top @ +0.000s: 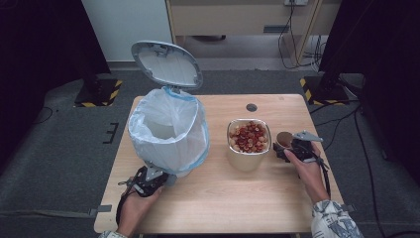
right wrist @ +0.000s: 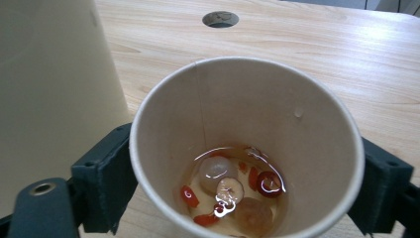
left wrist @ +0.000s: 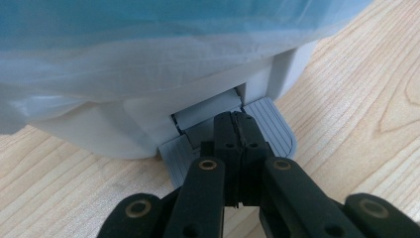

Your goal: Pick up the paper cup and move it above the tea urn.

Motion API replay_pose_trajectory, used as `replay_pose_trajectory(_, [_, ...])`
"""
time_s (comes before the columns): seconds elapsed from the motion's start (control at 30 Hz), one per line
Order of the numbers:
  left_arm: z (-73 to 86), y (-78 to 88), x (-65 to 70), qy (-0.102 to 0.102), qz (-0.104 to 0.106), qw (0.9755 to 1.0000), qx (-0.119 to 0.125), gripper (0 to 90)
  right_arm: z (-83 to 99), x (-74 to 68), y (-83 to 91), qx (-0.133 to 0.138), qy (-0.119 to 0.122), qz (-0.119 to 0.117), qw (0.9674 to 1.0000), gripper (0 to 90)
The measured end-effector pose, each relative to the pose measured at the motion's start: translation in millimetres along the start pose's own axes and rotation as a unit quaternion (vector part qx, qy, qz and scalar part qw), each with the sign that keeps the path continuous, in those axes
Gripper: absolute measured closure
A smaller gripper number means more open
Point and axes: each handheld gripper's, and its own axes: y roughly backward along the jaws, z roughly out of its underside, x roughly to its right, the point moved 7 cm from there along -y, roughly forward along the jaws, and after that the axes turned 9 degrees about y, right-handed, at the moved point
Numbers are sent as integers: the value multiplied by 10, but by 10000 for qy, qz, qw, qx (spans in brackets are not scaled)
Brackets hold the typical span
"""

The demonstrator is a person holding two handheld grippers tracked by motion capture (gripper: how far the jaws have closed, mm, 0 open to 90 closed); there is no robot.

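On table, right side, we saw paper cup upright, mouth up, beside bowl, between right gripper jaws, apparently gripped. Left gripper jaws closed, pressing bin pedal. No writing seen.

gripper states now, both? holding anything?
Left gripper: shut, empty, fingers pressing down on the bin pedal.
Right gripper: fingers either side of the paper cup, gripping it.

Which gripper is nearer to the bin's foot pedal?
Left. The left gripper has its shut jaws pressing on the grey pedal at the foot of the bin. The right gripper is across the table, jaws around a paper cup.
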Motion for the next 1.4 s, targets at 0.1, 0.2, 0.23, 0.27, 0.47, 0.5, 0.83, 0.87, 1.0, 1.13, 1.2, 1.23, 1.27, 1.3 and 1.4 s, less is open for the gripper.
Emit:
replay_pose_trajectory(0.1, [0, 0, 0, 0, 2, 10000, 0, 889, 4, 7, -20, 12, 18, 27, 10000, 176])
replay_pose_trajectory(0.2, [0, 0, 0, -1, 1, 10000, 0, 889, 9, 3, -31, 14, -1, 19, 10000, 195])
replay_pose_trajectory(0.23, [0, 0, 0, -1, 1, 10000, 0, 889, 9, 3, -31, 14, -1, 19, 10000, 195])
replay_pose_trajectory(0.27, [0, 0, -1, 6, 3, 10000, 0, 889, 3, 3, -26, 33, -22, 16, 10000, 192])
replay_pose_trajectory(0.47, [0, 0, 0, 4, 2, 10000, 2, 889, -11, 3, -6, 50, -39, 1, 10000, 201])
replay_pose_trajectory(0.5, [0, 0, 0, 2, 1, 10000, 0, 889, -2, 3, -14, 39, -38, 7, 10000, 207])
replay_pose_trajectory(0.83, [1, 0, 0, 7, 1, 10000, 3, 889, 0, -25, -20, 117, 155, -14, 9998, 255])
replay_pose_trajectory(0.87, [1, 0, -1, 13, 3, 10000, 5, 889, -5, -35, -15, 139, 194, -63, 9997, 262])
replay_pose_trajectory(1.0, [1, 0, 0, 13, 6, 10000, 4, 889, -14, -39, -12, 167, 229, -96, 9996, 269])
replay_pose_trajectory(1.13, [2, 2, -2, 9, 4, 10000, -6, 888, -23, -22, 1, 203, 274, -120, 9993, 282])
replay_pose_trajectory(1.2, [1, 0, 0, 21, 4, 10000, 6, 888, -40, -6, 13, 239, 304, -112, 9992, 289])
replay_pose_trajectory(1.23, [1, 0, 0, 21, 4, 10000, 6, 889, -40, -6, 13, 239, 304, -112, 9992, 289])
replay_pose_trajectory(1.27, [2, 2, -2, 14, 6, 10000, -3, 889, -48, 7, 21, 248, 351, -112, 9990, 292])
replay_pose_trajectory(1.3, [2, 2, -2, 18, 8, 10000, -4, 888, -53, 20, 28, 249, 366, -99, 9990, 295])
replay_pose_trajectory(1.4, [2, 2, -2, 15, 5, 10000, -4, 888, -73, 78, 41, 213, 473, -120, 9986, 303])
